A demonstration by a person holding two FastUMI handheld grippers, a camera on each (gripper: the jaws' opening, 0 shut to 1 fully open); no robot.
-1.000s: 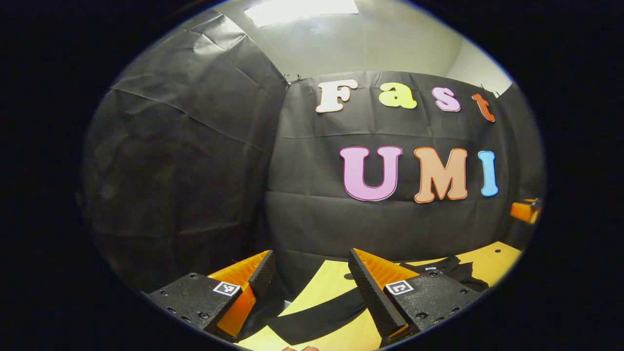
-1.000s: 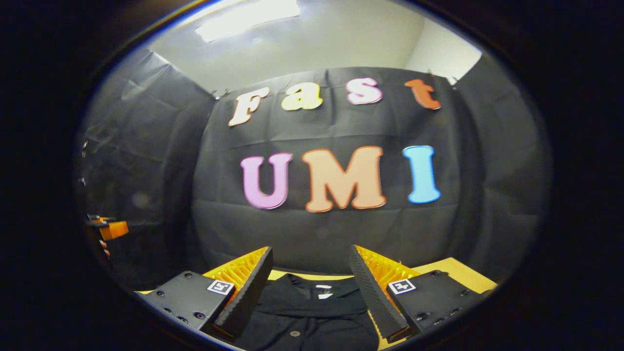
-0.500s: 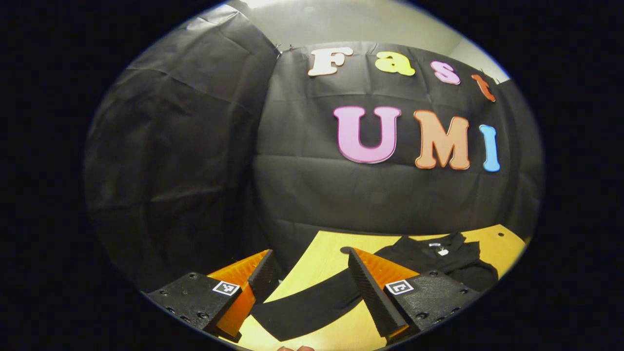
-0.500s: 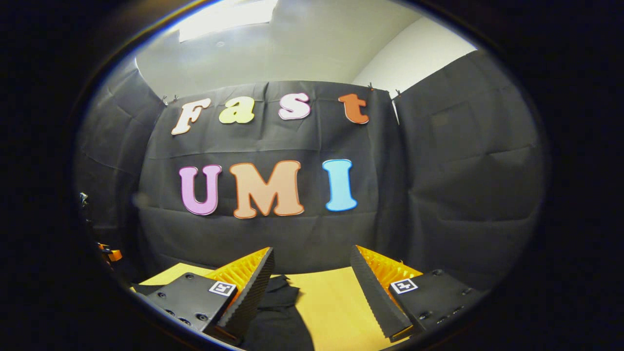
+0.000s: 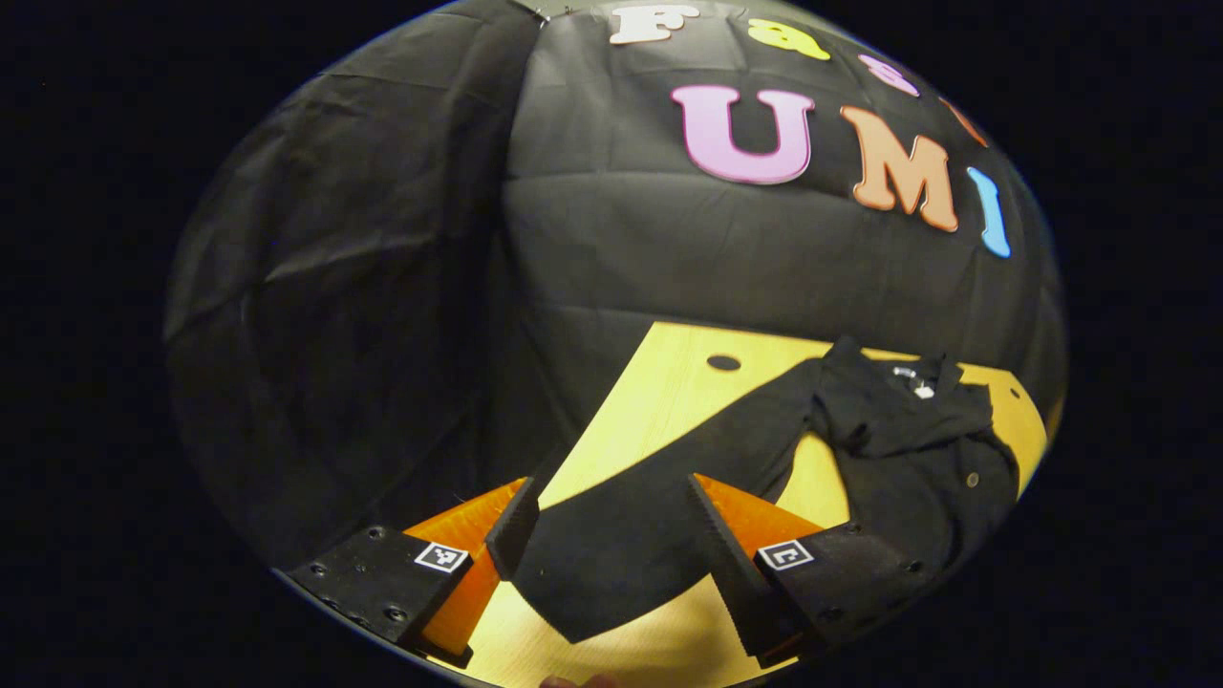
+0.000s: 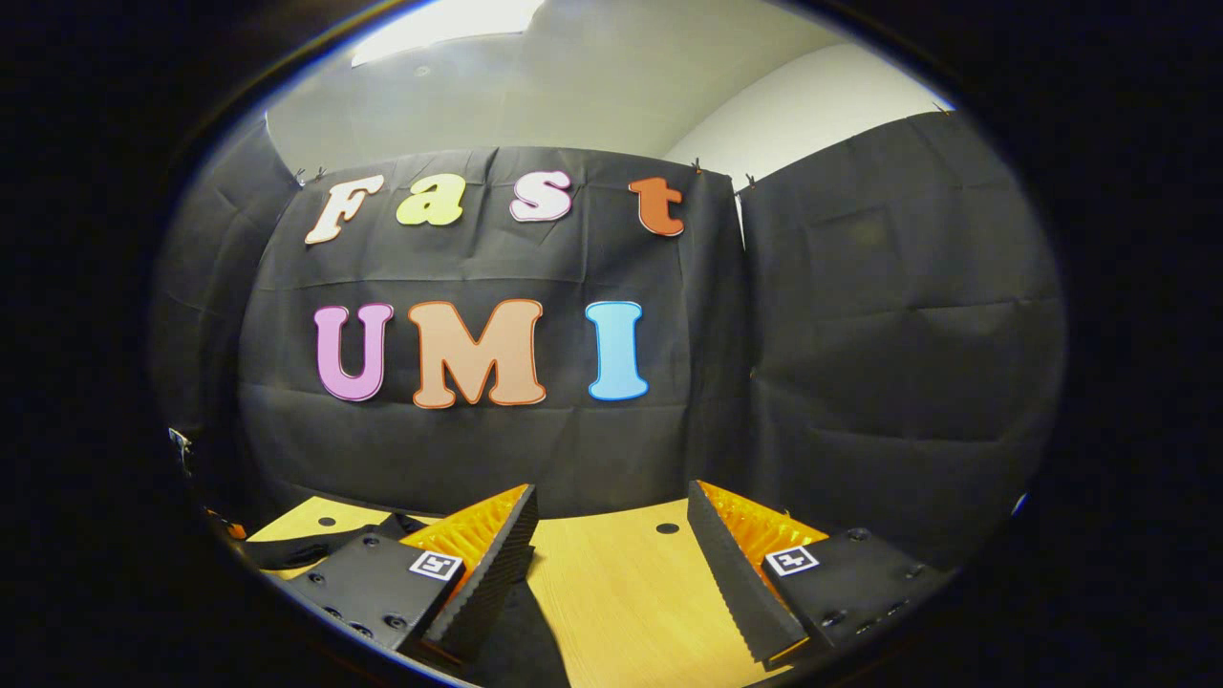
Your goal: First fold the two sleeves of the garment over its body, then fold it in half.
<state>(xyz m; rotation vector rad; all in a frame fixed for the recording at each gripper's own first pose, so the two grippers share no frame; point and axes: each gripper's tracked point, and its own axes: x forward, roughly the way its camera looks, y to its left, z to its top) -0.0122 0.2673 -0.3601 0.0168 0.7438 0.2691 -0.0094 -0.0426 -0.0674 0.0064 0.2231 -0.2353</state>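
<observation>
Garment (image 5: 898, 449) lower body behind the left hand-held gripper (image 5: 611, 545) and past the view's edge.

I see my left gripper (image 5: 611, 545) at the bottom of the frame, jaws apart, with a black sleeve (image 5: 659, 497) lying between them on the table (image 5: 669, 373). The garment (image 5: 908, 440) lies bunched at right.

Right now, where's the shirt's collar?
In the left gripper view the collar sits at the far right of the wooden table, at the top of the black garment, beyond the sleeve lying between the open left gripper.
</observation>
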